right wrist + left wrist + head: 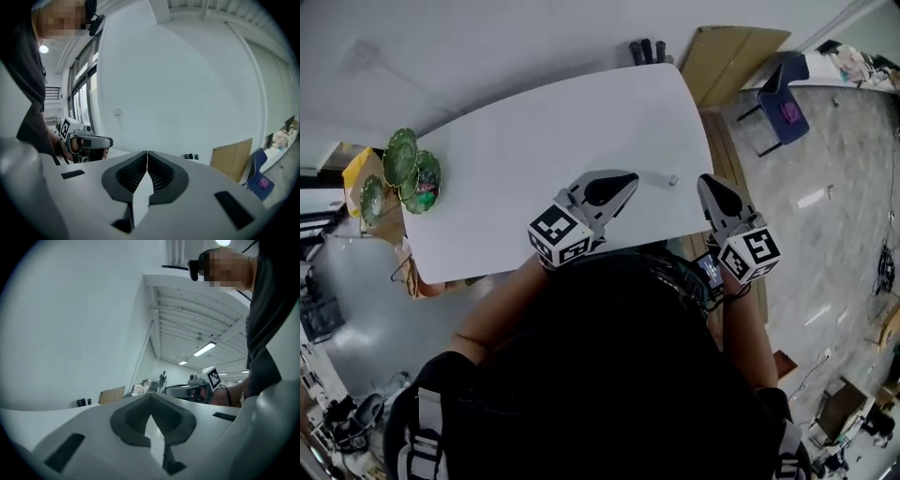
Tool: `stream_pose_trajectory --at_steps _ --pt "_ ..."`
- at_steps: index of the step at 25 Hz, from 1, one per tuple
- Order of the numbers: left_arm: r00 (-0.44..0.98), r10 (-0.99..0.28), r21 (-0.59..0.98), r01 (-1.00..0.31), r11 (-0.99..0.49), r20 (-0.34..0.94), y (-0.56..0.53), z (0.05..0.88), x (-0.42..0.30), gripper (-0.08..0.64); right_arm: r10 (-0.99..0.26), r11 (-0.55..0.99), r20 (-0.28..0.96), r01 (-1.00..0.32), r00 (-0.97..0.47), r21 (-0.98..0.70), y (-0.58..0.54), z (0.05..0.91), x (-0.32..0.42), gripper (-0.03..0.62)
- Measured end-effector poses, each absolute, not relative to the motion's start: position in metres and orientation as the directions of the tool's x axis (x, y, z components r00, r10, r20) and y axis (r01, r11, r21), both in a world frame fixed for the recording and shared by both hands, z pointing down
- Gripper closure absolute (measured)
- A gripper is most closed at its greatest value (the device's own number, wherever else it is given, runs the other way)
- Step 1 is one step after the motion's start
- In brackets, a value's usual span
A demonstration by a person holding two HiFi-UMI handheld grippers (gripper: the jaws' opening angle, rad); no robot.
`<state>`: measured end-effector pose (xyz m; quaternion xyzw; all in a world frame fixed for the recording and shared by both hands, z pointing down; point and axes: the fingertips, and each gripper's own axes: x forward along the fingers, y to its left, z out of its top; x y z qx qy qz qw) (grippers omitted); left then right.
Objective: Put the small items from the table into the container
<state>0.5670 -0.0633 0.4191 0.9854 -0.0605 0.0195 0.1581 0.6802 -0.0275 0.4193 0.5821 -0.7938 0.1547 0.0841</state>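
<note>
We look down on a white counter (534, 159) in a bright room with a pale wall and a grey marbled floor (825, 216). The counter is nearly bare. One small pale item (672, 179) lies on it near our edge, between the tips of the two tools and touching neither. The left tool (628, 180) is held low over the counter, and in its own view (150, 401) we see its jaws clenched, tips meeting at a point, gripping only each other. The right tool (706, 184) hangs at the counter's right edge; its view (147, 154) shows the two ribbed pads pressed flat together along one thin seam. Each tool appears in the other's view, marker cube and all, held in our hands. Off the counter's left end sits a cluster of green leaf-shaped dishes (403, 173) on something yellowish; one of them holds something pinkish, too small for us to tell what. At the counter's far edge stand a few small dark objects (647, 52), and just beyond them a sheet of cardboard (731, 56) leans by the wall. A blue chair (783, 98) with a purple thing on its seat stands farther right on the floor.
</note>
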Motion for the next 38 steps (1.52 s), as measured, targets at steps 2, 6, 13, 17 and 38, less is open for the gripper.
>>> stream_pose_trajectory --at_steps 2,6,13,17,38 --pt "0.977 -0.205 0.317 -0.214 -0.924 0.060 -0.075 0.420 0.572 0.555 -0.869 0.348 0.317 -0.925 -0.379 -0.152 -0.043 0.421 0.688 0.574" --pt "0.926 -0.370 0.313 -0.373 -0.873 0.073 -0.083 0.424 0.584 0.555 -0.784 0.505 0.321 -0.847 -0.531 -0.168 -0.065 0.425 0.698 0.574" --pt "0.834 -0.543 0.304 -0.545 -0.782 0.098 -0.067 0.427 0.604 0.555 -0.656 0.660 0.322 -0.725 -0.683 -0.195 -0.072 0.436 0.719 0.574" --pt "0.801 -0.587 0.309 -0.591 -0.745 0.118 -0.053 0.431 0.602 0.556 -0.620 0.699 0.304 -0.685 -0.723 -0.205 -0.069 0.435 0.716 0.574" --pt "0.824 -0.546 0.340 -0.561 -0.755 0.150 -0.042 0.458 0.636 0.555 -0.564 0.700 0.360 -0.662 -0.743 -0.270 -0.054 0.474 0.729 0.571"
